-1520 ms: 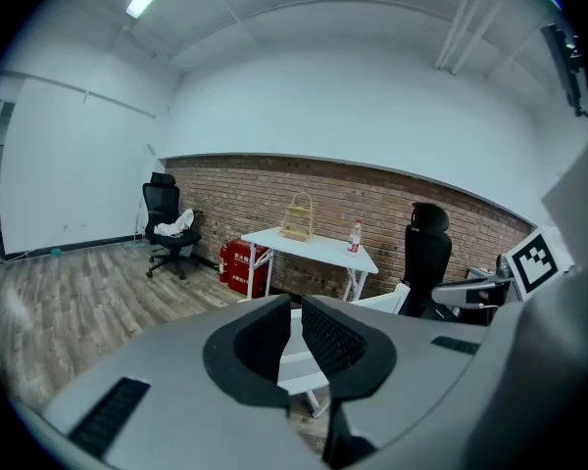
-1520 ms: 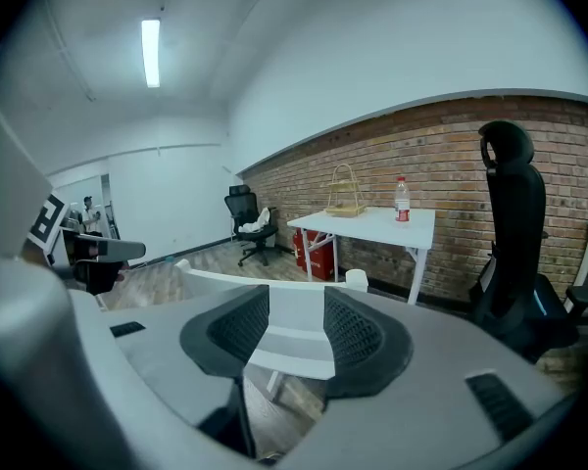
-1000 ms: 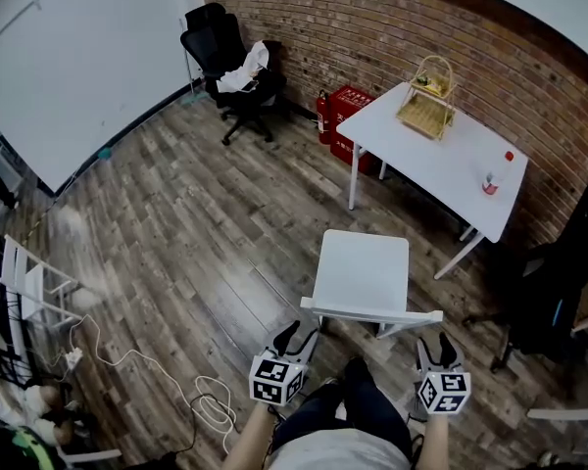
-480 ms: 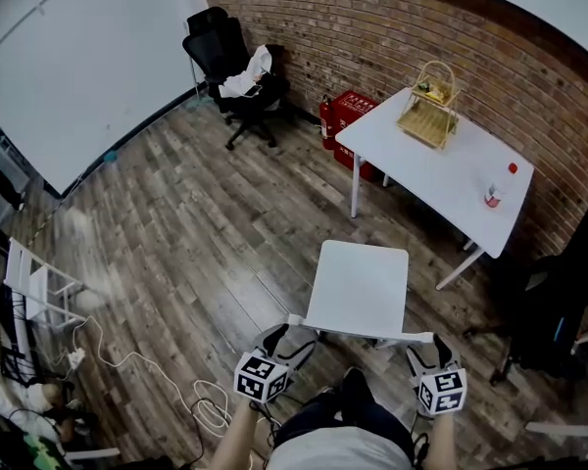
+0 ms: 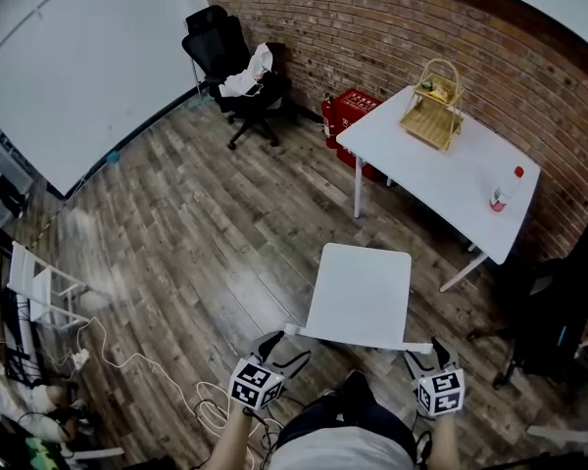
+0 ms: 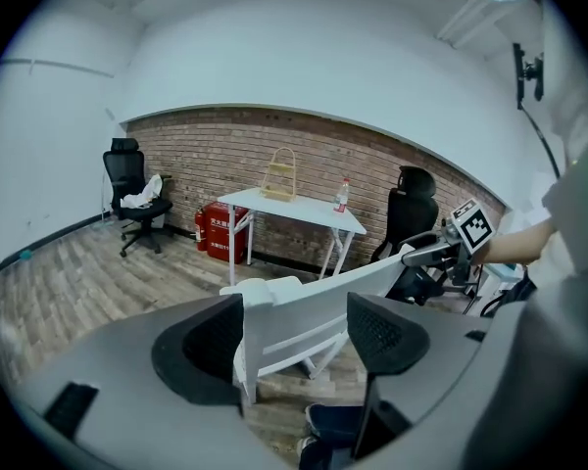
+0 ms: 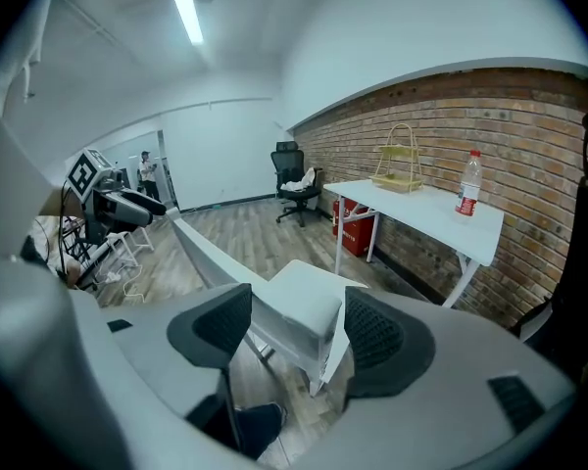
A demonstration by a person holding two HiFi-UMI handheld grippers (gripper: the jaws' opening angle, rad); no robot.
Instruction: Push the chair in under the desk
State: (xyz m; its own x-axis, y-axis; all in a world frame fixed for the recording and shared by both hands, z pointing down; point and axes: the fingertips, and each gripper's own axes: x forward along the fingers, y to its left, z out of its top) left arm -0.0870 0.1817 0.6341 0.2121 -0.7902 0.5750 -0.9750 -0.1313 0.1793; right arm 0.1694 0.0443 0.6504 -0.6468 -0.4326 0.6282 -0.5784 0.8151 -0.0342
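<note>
The white chair (image 5: pixel 361 292) stands on the wood floor, its seat facing the white desk (image 5: pixel 412 155) by the brick wall, with floor showing between the two. My left gripper (image 5: pixel 282 349) is at the left end of the chair's back rail (image 6: pixel 274 311); its jaws are opening, and the rail end sits between them, close to one pad. At the rail's right end (image 7: pixel 294 321), my right gripper (image 5: pixel 426 352) stands open around the corner with gaps on both sides. A wire basket (image 5: pixel 433 106) and a bottle (image 5: pixel 500 196) stand on the desk.
A black office chair (image 5: pixel 230 62) with white cloth stands at the far left corner. A red box (image 5: pixel 353 111) and extinguisher (image 5: pixel 325 116) sit beside the desk. Another black chair (image 5: pixel 559 302) is on the right. A white cable (image 5: pixel 147 360) and white rack (image 5: pixel 34 287) lie left.
Both grippers have opened off the ends of the chair's back rail and drawn back a little toward me. The chair stays where it was.
</note>
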